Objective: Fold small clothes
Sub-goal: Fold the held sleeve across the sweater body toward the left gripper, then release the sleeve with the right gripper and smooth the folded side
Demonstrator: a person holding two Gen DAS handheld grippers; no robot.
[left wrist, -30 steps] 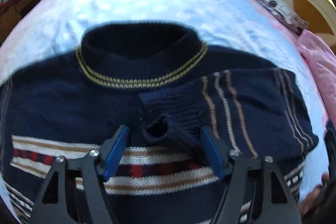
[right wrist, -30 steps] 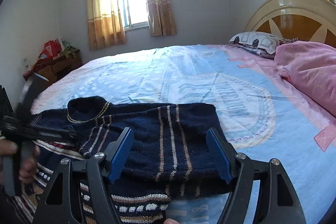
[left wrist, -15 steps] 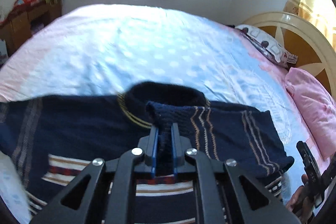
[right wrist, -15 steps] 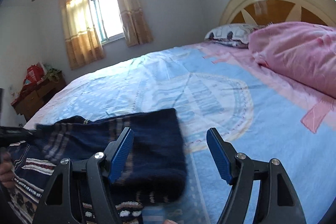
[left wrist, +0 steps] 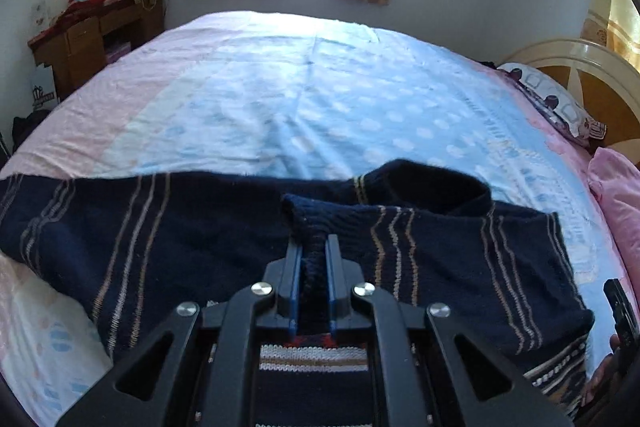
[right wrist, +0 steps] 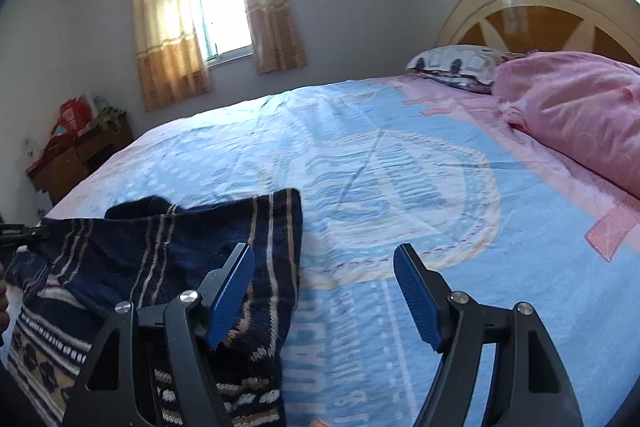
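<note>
Bedroom scene, seen from two handheld grippers over a bed point(left wrist: 320, 99) with a pale blue and pink spread.

Left gripper point(left wrist: 314, 251): jaws pressed nearly together, pinching the ribbed cuff point(left wrist: 308, 223) of a navy knit sweater point(left wrist: 168, 239). Cuff bunched between the blue pads, rising just ahead of the fingertips. Sleeve with tan stripes trailing off to the right of the tool, folded across the sweater's body. Dark turtleneck collar point(left wrist: 432, 187) just beyond the tips and slightly right, edged with thin yellow lines. Other sleeve stretched flat to the tool's left. White, tan and red chest band directly beneath the gripper's frame. At the far right edge, a sliver of the other gripper with fingers of a hand point(left wrist: 600, 375) on it.

Right gripper point(right wrist: 324, 291): jaws spread wide, nothing between the pads. Folded edge of the sweater point(right wrist: 256, 247) under and behind its left finger; bare bedspread under the gap and the right finger. Left gripper's tip visible far to the left, clamped on the cuff.

Ahead of both tools: curtained window point(right wrist: 220, 11), wooden dresser point(left wrist: 96, 39) to the left, cream headboard point(right wrist: 540, 11), patterned pillow point(right wrist: 456, 65) and pink quilt point(right wrist: 580, 107) to the right.
</note>
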